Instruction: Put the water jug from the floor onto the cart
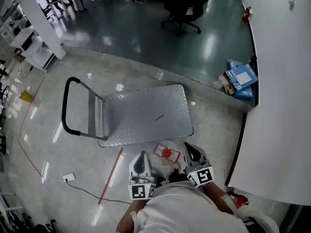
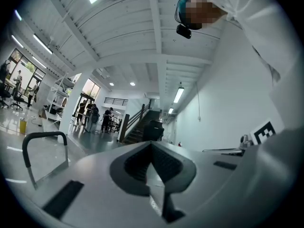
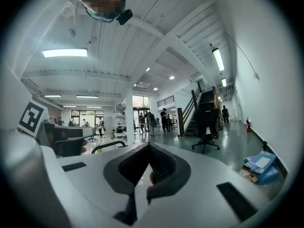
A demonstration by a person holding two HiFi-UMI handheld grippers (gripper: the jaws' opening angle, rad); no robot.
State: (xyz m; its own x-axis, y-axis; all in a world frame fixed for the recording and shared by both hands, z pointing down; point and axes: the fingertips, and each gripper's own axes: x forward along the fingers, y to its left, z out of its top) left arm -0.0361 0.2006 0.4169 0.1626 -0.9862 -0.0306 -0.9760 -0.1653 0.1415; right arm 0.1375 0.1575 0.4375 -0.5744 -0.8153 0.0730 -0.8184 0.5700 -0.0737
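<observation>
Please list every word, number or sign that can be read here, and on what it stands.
No text can be read.
Black-and-white square markers on the left gripper and right gripper: patterns only, no letters.
Blue cardboard boxes by the white wall: print too small to read.

Dressed in a loose white top [image 1: 189,208] with long sleeves [image 2: 251,27]. Just ahead of that top, a left gripper [image 1: 142,155] and a right gripper [image 1: 188,147]: pale grey shells, rounded and tapering, dark ribbed pads [image 3: 161,163] inside the jaws, black rectangular slots [image 3: 236,201] on the upper faces. Nearest the top on each, a cube [image 1: 142,191] faced with black-and-white square markers. Above the top, from the gripper views, a small black camera [image 2: 183,31] under a teal head strap [image 2: 180,6].
</observation>
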